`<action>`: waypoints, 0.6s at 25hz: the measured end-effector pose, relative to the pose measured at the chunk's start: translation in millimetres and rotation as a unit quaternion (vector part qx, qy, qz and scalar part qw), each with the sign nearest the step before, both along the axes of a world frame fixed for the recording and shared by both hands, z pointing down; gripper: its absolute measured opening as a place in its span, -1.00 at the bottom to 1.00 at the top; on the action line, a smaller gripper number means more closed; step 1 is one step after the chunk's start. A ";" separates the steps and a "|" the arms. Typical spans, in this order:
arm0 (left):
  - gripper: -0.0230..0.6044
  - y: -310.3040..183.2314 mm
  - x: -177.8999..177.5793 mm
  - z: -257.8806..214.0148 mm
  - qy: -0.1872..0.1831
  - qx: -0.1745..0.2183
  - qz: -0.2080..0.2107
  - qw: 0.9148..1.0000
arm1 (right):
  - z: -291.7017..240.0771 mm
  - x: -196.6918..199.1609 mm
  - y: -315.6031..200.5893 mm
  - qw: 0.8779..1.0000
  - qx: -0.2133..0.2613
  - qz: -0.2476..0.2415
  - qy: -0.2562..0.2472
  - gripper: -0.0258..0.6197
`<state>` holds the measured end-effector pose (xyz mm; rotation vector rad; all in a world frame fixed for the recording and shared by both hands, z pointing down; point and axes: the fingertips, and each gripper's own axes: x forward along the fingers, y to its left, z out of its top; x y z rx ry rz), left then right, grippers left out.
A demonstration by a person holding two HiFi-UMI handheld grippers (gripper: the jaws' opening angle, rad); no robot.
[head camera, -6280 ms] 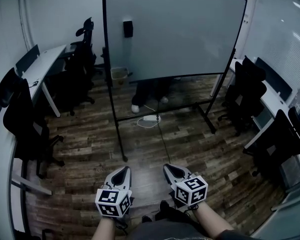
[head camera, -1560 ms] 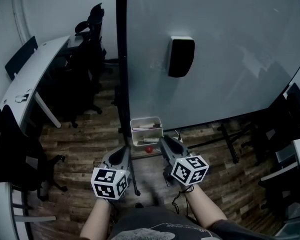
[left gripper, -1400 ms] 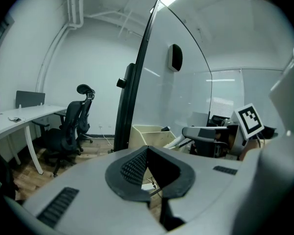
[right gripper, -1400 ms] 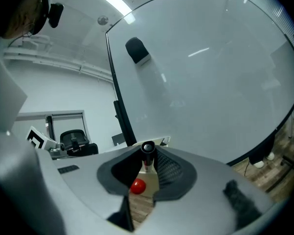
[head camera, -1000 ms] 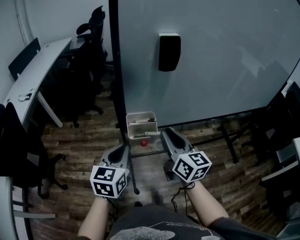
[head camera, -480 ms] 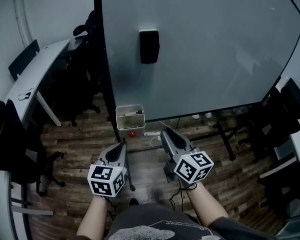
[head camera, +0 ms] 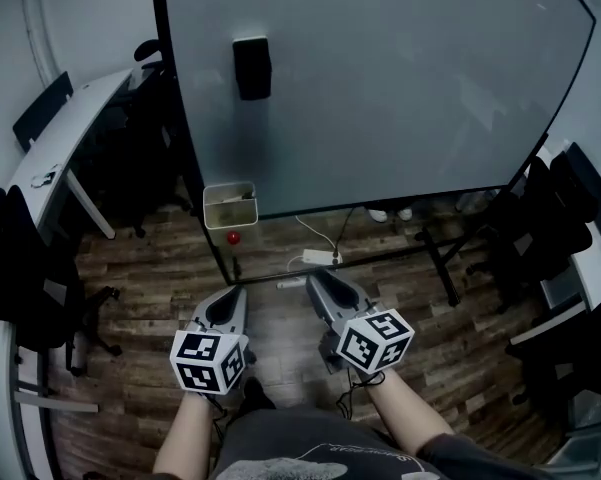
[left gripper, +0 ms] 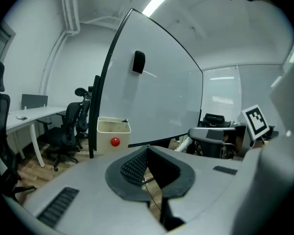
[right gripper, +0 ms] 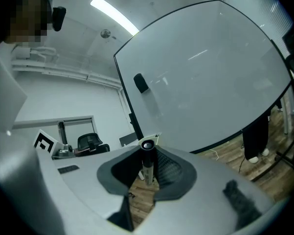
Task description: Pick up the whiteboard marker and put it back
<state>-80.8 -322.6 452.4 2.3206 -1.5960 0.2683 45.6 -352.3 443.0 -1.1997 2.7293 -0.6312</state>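
Before the whiteboard (head camera: pixel 380 88): a person stands on a wood-plank floor, both tools aimed at the board.
Right gripper (head camera: pixel 315 278): jaws pinching the whiteboard marker (right gripper: pixel 147 166) from either side.
Whiteboard marker: upright in that grip, dark cap uppermost, pale barrel below.
Left gripper (left gripper: pixel 147 150): jaw tips pressed together, nothing between them.
Marker box (head camera: pixel 230 205): pale, open-topped, at the board's lower left corner, with a red magnet (head camera: pixel 234 237) just below it.
Eraser (head camera: pixel 251 68): dark block stuck high on the board's left side.
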 end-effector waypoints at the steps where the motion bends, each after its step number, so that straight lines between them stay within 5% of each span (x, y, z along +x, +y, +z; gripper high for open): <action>1: -0.88 6.1 4.3 1.0 0.001 -0.001 -0.003 1.000 | 2.5 3.3 5.9 1.000 -0.003 -0.004 0.001 -0.67; 15: -0.88 59.9 46.5 4.0 -0.009 -0.005 -0.023 1.000 | 25.0 36.3 58.6 0.999 -0.028 -0.042 0.003 -0.67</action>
